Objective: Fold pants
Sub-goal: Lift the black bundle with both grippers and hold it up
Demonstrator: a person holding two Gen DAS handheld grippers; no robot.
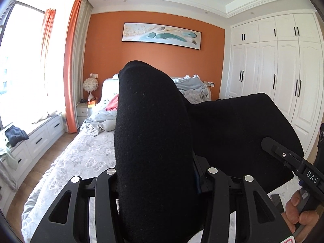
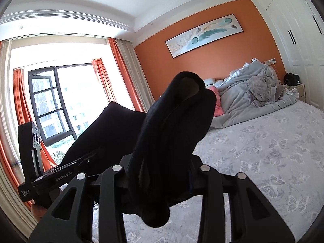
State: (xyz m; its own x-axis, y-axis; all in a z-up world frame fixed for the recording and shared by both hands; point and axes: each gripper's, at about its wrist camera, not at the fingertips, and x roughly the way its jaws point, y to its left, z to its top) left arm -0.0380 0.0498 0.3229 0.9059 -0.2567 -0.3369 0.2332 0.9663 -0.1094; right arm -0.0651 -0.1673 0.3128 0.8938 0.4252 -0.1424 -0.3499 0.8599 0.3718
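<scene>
Butterfly-print bed (image 2: 263, 151), rumpled duvet (image 2: 243, 97) behind, both jaws gripping raised black pants (image 1: 151, 131)

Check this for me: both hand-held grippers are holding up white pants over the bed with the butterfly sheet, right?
Not quite: the pants are black, not white, as the left wrist view shows. Otherwise yes: the left hand-held gripper and right hand-held gripper both hold them above the butterfly-print bed.

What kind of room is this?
A bedroom, most likely. There is a bed with a butterfly-print cover, a rumpled grey duvet piled near the headboard, and a tall white wardrobe along the wall.
</scene>
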